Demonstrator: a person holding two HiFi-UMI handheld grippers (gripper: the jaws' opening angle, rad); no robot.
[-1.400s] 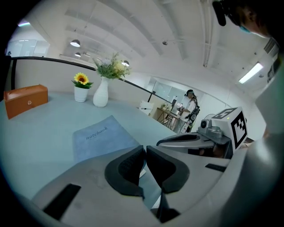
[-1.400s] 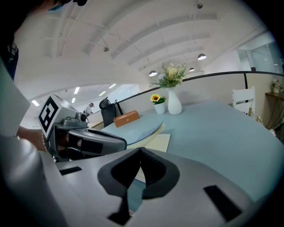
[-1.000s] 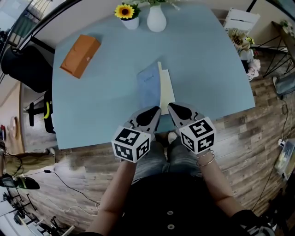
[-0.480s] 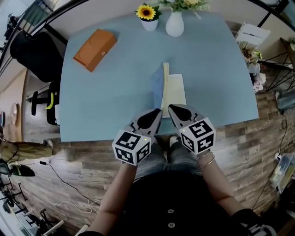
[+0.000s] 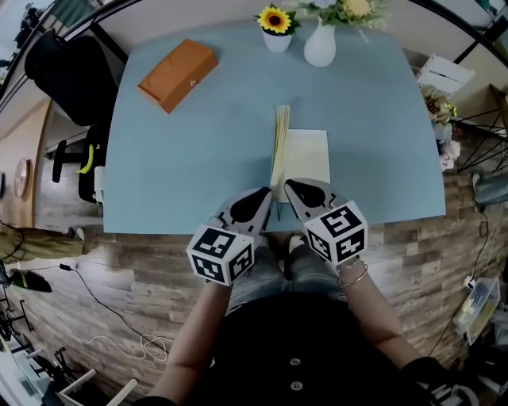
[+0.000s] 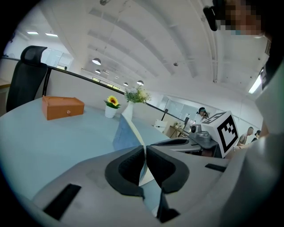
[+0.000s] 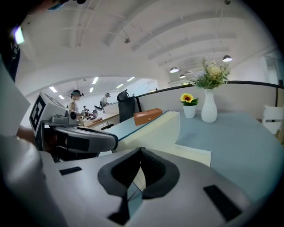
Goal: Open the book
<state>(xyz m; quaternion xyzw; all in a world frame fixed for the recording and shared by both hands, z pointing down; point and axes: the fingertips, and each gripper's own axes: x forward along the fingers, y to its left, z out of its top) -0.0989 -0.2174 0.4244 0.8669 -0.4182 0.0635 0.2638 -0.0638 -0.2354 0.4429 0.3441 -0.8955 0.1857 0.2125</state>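
- Book [image 5: 295, 155] lies at the middle of the table's [image 5: 198, 158] near edge, partly opened: we see a sheaf of cream pages [image 5: 280, 143] standing on edge along the spine and a flat page [image 5: 308, 157] lying to its right.
- Our left gripper [image 5: 266, 197] sits at the book's near end, just left of the spine. Its own view shows the jaws clenched on the thin blue cover [image 6: 125, 133], which rises tilted from between the pads, white on its inner side.
- Our right gripper [image 5: 290, 187] is just beside the left one, at the near left corner of the flat page. Its jaws are drawn together, with a sliver of that cream page between the pads.
- Off the table's left edge stands a black chair [image 5: 59, 67].
- An orange box [image 5: 178, 74] lies near the far left corner, well apart from the book.
- A sunflower pot [image 5: 275, 22] and, to its right, a white vase [image 5: 320, 49] of flowers stand at the far edge, beyond the book's far end.
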